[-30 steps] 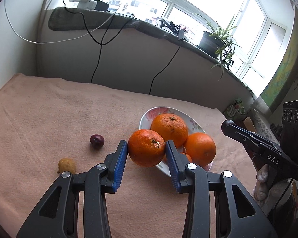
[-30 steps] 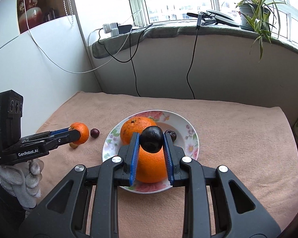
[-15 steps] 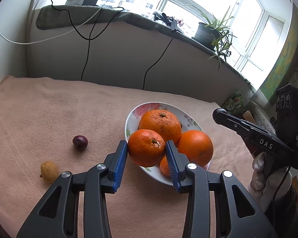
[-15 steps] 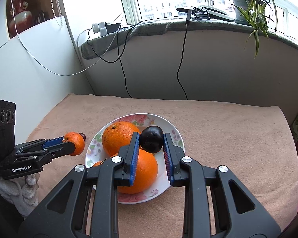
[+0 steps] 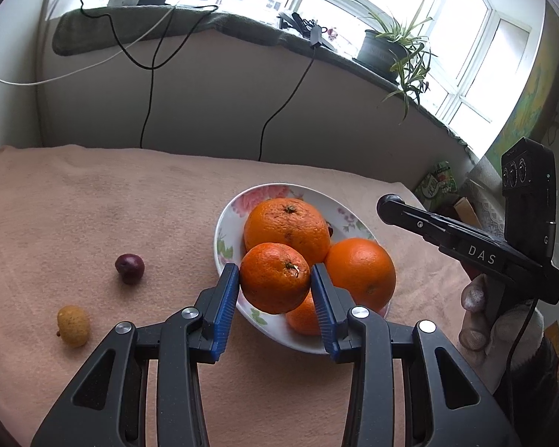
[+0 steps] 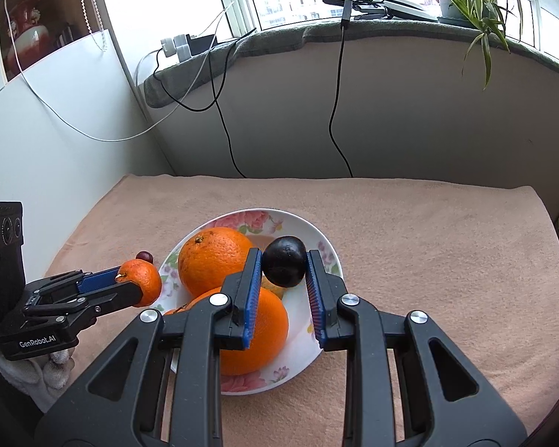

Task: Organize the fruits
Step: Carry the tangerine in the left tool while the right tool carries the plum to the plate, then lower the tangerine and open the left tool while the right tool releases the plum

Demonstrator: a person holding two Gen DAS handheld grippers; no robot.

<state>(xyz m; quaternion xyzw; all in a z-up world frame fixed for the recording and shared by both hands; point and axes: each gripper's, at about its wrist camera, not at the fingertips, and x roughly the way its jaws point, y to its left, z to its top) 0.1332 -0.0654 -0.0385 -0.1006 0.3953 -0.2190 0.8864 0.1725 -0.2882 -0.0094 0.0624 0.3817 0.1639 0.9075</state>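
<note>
Hovering mid-frame over the crowded floral plate, the left gripper clamps a mandarin and the right gripper a dark plum; dropped onto stacked oranges, either could roll off.

black left gripper, blue ribbed pads, silver screws, white-lettered right gripper

Home room: potted plant, towel-covered table.

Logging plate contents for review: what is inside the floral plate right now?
Inside the floral plate lie two large oranges and a smaller orange fruit, mostly covered. Anything beneath them is hidden.
</note>
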